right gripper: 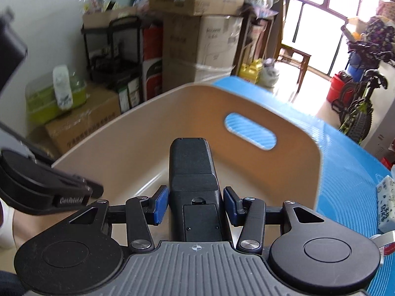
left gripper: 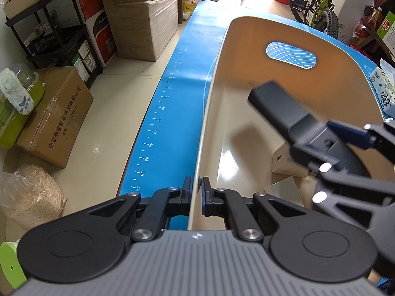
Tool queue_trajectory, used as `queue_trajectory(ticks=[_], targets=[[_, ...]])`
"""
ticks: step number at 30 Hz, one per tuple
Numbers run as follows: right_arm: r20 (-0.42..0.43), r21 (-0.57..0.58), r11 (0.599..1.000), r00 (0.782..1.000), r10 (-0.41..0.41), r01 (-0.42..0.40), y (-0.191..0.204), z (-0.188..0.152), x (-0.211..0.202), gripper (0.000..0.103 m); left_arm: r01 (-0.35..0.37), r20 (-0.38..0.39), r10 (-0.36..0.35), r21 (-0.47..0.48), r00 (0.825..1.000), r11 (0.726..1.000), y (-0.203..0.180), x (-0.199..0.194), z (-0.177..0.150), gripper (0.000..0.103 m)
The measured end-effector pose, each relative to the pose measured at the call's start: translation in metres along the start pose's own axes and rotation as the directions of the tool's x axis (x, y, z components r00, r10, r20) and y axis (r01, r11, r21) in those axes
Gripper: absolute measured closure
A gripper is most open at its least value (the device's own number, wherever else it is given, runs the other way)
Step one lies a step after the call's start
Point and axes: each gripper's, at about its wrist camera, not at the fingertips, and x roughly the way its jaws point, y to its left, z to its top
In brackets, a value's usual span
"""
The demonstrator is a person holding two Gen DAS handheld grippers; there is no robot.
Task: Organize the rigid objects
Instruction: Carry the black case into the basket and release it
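Note:
A beige bin [left gripper: 246, 49] with a handle slot stands on the blue mat [left gripper: 177, 86]. My left gripper [left gripper: 196, 192] is shut on the bin's left wall, one finger on each side of it. My right gripper [right gripper: 195, 203] is shut on a black device [right gripper: 192, 170] and holds it above the bin's inside [right gripper: 153, 133]. That device [left gripper: 279, 106] and the right gripper [left gripper: 350, 133] also show at the right of the left wrist view, over the bin. A small beige box [left gripper: 288, 160] lies on the bin floor.
A tissue pack [right gripper: 385, 204] and a tape roll [right gripper: 387, 244] lie on the mat right of the bin. Cardboard boxes [left gripper: 145, 19], a black rack [left gripper: 56, 32] and a green container [left gripper: 17, 108] stand on the floor left of the table. A bicycle [left gripper: 318, 7] stands at the far right.

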Motion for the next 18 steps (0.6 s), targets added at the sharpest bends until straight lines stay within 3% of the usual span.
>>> queue_trajectory(ticks=[5, 10, 18], targets=[[-0.109, -0.014, 1.000, 0.994, 0.008, -0.009, 0.002, 0.001, 0.013, 0.050, -0.003, -0.001, 0.003, 0.003, 1.000, 1.000, -0.002, 0.000, 0.001, 0.095], [-0.164, -0.005, 1.000, 0.986, 0.026, -0.027, 0.001, 0.001, 0.021, 0.050, -0.006, -0.001, 0.006, 0.005, 1.000, 1.000, -0.003, 0.000, 0.001, 0.095], [-0.104, 0.026, 0.999, 0.993, 0.046, -0.044, -0.007, -0.002, 0.006, 0.039, -0.015, -0.001, 0.015, 0.007, 1.000, 1.000, -0.004, 0.000, 0.002, 0.094]])
